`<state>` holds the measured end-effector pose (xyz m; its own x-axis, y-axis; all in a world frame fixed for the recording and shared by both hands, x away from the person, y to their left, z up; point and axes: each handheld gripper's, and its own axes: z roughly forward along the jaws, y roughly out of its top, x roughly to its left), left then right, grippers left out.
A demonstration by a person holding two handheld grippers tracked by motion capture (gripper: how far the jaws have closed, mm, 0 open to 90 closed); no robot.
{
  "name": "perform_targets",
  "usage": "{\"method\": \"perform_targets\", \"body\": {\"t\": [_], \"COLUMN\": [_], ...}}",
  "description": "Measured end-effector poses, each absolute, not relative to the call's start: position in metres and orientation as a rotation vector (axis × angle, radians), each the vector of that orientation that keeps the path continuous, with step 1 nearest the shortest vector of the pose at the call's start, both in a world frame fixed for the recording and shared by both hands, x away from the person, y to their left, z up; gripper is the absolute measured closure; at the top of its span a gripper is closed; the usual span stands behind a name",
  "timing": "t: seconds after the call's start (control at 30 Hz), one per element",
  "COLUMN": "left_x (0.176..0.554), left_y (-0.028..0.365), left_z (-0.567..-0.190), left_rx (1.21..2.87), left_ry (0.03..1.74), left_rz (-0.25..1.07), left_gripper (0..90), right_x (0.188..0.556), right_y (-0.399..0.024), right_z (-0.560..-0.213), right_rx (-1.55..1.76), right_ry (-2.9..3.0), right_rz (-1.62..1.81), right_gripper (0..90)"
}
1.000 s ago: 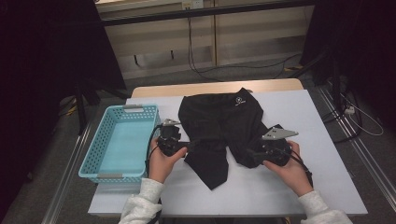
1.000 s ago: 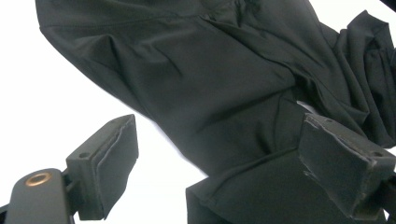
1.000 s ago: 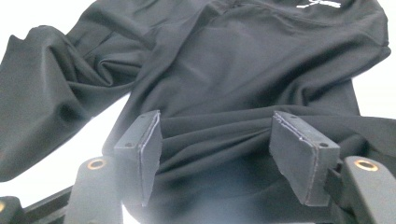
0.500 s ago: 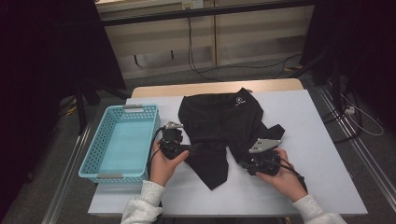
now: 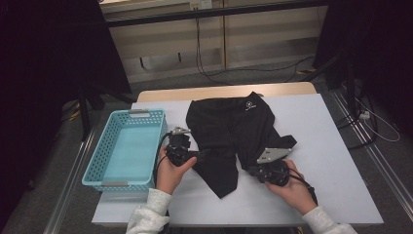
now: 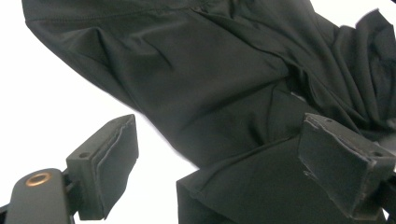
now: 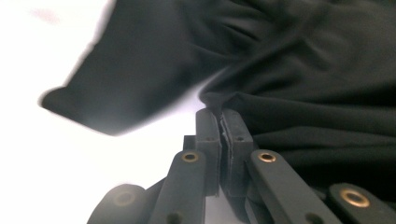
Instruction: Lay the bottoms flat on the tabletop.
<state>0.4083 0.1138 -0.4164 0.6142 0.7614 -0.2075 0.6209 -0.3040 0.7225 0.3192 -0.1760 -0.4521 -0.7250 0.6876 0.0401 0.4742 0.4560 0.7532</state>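
Observation:
A black garment (image 5: pixel 234 131) lies spread on the white table (image 5: pixel 326 146), a small white logo near its far end. My left gripper (image 5: pixel 195 155) rests at the garment's left edge; in the left gripper view its jaws (image 6: pixel 217 140) stand wide open with a fold of the garment (image 6: pixel 210 93) between them, pads not pressing. My right gripper (image 5: pixel 252 170) is at the garment's near right side. Its jaws have just been closing, and in the right gripper view they (image 7: pixel 219 114) are shut with the garment's (image 7: pixel 303 70) edge pinched at the tips.
A light blue plastic basket (image 5: pixel 97 161) with nothing in it stands at the table's left edge, close beside my left hand. Bare table lies right of the garment and along the near edge. Cables and dark stands are on the floor beyond.
My right gripper has slid left and toward the near edge along the garment, and its jaws have shut on the cloth's edge. The left gripper has not moved.

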Motion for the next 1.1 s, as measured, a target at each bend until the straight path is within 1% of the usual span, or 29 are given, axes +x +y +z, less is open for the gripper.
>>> {"method": "perform_targets", "body": {"t": [0.07,0.1,0.2,0.23,0.27,0.33,0.5,0.63,0.67,0.7,0.73,0.97,1.1], "left_x": [0.408,0.408,0.408,0.408,0.407,0.408,0.408,0.407,0.407,0.407,0.407,0.406,0.406], "left_y": [0.114,0.113,0.113,0.113,0.113,0.114,0.114,0.112,0.111,0.110,0.109,0.108,0.108], "left_z": [-0.417,-0.417,-0.417,-0.417,-0.417,-0.416,-0.416,-0.415,-0.416,-0.417,-0.417,-0.417,-0.416], "left_rx": [2.038,2.036,2.039,2.035,2.031,2.033,2.038,2.044,2.040,2.041,2.038,2.044,2.039], "left_ry": [1.085,1.087,1.084,1.084,1.085,1.084,1.082,1.073,1.075,1.072,1.073,1.068,1.069], "left_rz": [0.210,0.216,0.215,0.215,0.216,0.217,0.213,0.208,0.216,0.214,0.211,0.212,0.212], "left_gripper": [12.7,12.7,12.7,12.7,12.6,12.7,12.7,12.7,12.7,12.6,12.7,12.7,12.7], "right_x": [0.316,0.315,0.318,0.321,0.323,0.327,0.332,0.334,0.335,0.335,0.336,0.340,0.338], "right_y": [-0.166,-0.162,-0.163,-0.168,-0.175,-0.191,-0.232,-0.256,-0.259,-0.262,-0.262,-0.249,-0.247], "right_z": [-0.452,-0.452,-0.453,-0.452,-0.450,-0.443,-0.430,-0.428,-0.430,-0.433,-0.437,-0.460,-0.455], "right_rx": [0.972,0.951,0.992,1.021,1.047,1.108,1.214,1.272,1.288,1.302,1.300,1.289,1.274], "right_ry": [2.453,2.463,2.446,2.425,2.388,2.319,2.166,2.111,2.103,2.114,2.137,2.245,2.209], "right_rz": [1.162,1.143,1.151,1.157,1.158,1.183,1.184,1.153,1.149,1.137,1.129,1.032,1.051], "right_gripper": [85.9,81.8,60.6,55.3,53.2,51.8,52.3,52.6,54.0,57.1,57.9,57.0,57.6]}}
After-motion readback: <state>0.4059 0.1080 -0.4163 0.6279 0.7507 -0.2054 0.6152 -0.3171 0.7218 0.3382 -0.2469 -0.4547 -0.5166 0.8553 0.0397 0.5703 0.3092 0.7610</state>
